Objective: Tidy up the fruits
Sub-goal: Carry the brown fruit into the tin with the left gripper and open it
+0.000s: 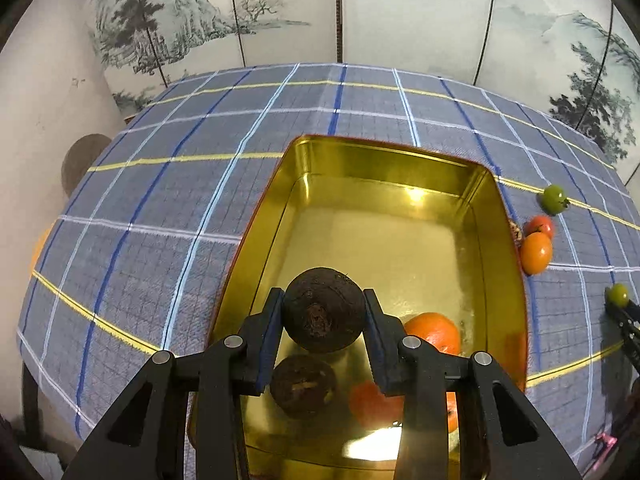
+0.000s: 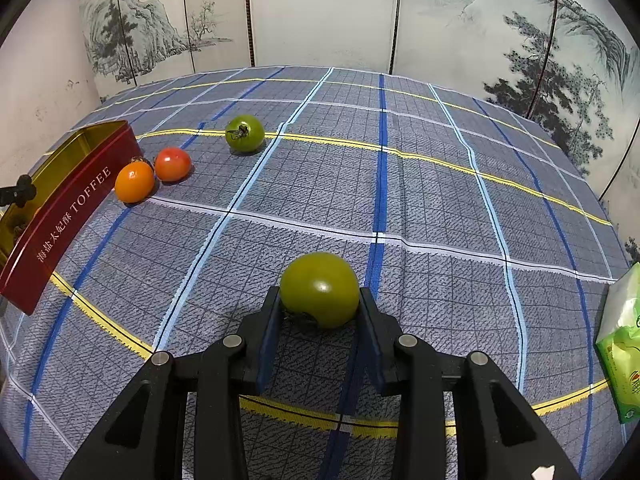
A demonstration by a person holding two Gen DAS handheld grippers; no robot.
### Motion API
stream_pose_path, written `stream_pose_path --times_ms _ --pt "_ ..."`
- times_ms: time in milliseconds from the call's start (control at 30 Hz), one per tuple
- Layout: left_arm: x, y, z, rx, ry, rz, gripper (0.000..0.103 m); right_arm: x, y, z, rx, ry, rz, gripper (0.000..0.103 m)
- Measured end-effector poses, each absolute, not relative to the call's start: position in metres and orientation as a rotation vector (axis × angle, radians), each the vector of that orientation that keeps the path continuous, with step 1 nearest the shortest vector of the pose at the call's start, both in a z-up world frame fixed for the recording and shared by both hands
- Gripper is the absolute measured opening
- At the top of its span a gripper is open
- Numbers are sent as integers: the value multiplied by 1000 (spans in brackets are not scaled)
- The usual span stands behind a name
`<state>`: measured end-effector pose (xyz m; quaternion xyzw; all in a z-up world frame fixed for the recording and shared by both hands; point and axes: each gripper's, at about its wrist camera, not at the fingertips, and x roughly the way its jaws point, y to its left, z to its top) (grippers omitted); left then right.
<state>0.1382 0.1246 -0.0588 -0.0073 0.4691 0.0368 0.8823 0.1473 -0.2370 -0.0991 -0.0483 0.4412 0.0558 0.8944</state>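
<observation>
From the left wrist view, my left gripper point(image 1: 324, 312) is clamped on a dark brown round fruit point(image 1: 325, 309), pads pressed to both its sides, and it hangs over the near end of the gold tin point(image 1: 502, 240). Below the fingers I see what I take to be the fruit's reflection in the shiny floor, though it could be a second dark fruit; the glare leaves me unsure. Just right of the fingers, an orange fruit point(image 1: 434, 332) already lies in the tin. Beyond the tin's right wall, on the checked cloth point(image 1: 140, 220), sit an orange tomato point(image 1: 536, 253), a red tomato point(image 1: 540, 226) and a green one point(image 1: 554, 199).

To do this step well, I would lower the fruit close to the tin floor on the free patch left of the orange one, then ease the jaws apart so it does not roll or knock its neighbour.

From the right wrist view, my right gripper point(image 2: 318, 304) grasps a green tomato point(image 2: 319, 289) low over the cloth, stem side down. The tin's red wall point(image 2: 68, 216) lies far to its left, so that one should wait until the left gripper is out of the way. A green packet point(image 2: 620, 344) sits at far right.
</observation>
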Motion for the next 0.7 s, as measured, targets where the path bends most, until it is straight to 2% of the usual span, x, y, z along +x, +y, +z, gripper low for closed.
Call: stream_pose_path --times_ms 700 --pt "133 129 -80 -9 1024 71 39 147 -237 -99 -102 914 113 34"
